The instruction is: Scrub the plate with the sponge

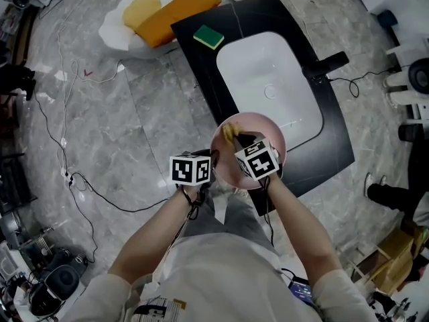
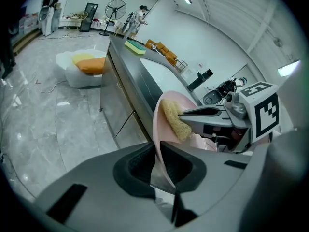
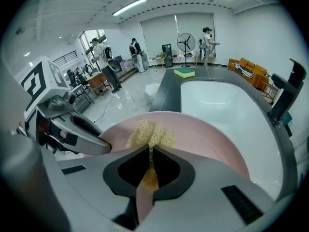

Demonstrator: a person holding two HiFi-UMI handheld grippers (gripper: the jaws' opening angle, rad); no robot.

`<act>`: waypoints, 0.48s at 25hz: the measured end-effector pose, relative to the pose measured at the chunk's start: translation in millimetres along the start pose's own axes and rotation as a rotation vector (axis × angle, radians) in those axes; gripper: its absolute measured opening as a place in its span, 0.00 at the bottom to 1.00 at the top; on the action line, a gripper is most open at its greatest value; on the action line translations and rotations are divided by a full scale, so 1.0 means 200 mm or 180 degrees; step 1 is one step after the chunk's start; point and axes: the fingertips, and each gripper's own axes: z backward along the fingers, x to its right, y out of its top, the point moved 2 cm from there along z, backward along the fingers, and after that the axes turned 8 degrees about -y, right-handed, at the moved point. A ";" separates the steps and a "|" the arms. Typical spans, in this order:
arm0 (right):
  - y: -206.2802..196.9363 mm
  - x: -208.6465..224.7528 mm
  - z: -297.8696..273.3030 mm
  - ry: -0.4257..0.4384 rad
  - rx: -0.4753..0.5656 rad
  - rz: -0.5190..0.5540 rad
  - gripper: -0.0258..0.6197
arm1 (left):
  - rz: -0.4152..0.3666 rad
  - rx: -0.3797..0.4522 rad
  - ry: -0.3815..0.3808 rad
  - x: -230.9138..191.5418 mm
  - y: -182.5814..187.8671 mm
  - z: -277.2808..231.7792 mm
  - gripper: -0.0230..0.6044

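Jaws of the left gripper (image 2: 161, 151) are clamped on the rim of the pink plate (image 2: 161, 122), one in front of the rim and one behind it, and the plate stands nearly edge-on in that gripper's view. Jaws of the right gripper (image 3: 149, 161) are pinched on a yellow fibrous sponge (image 3: 148, 135), which bulges out past their tips and presses against the plate's inner face (image 3: 212, 139). From the head view the two grippers sit close together, left gripper (image 1: 194, 170) at the plate's left edge and right gripper (image 1: 256, 159) over its middle, with the sponge (image 1: 230, 131) at the upper left of the plate (image 1: 271, 131). The plate is held in the air above the near end of the black desk (image 1: 268, 15), overlapping the near corner of the white sink (image 1: 268, 72). A black tap (image 1: 327, 64) stands at the sink's right side. Farther along the desk, beyond the sink's far left corner, lies a green sponge (image 1: 208, 37). Past the desk, on the grey marble floor (image 1: 100, 133), sits a white cushion (image 1: 117, 29) carrying a yellow and an orange pad. At the back of the room stand a fan (image 3: 183, 42) and several people
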 end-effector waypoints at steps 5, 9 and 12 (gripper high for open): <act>0.00 0.10 0.02 -0.0190 -0.0033 0.0121 0.11 | 0.0028 0.0048 0.0042 0.00 0.00 -0.01 0.10; -0.03 0.20 0.07 -0.0369 -0.0193 0.0328 0.11 | 0.0108 0.0099 0.0049 0.00 0.03 -0.01 0.08; -0.09 0.26 0.12 -0.0524 -0.0335 0.0481 0.11 | 0.0128 0.0149 0.0080 -0.01 0.05 -0.01 0.08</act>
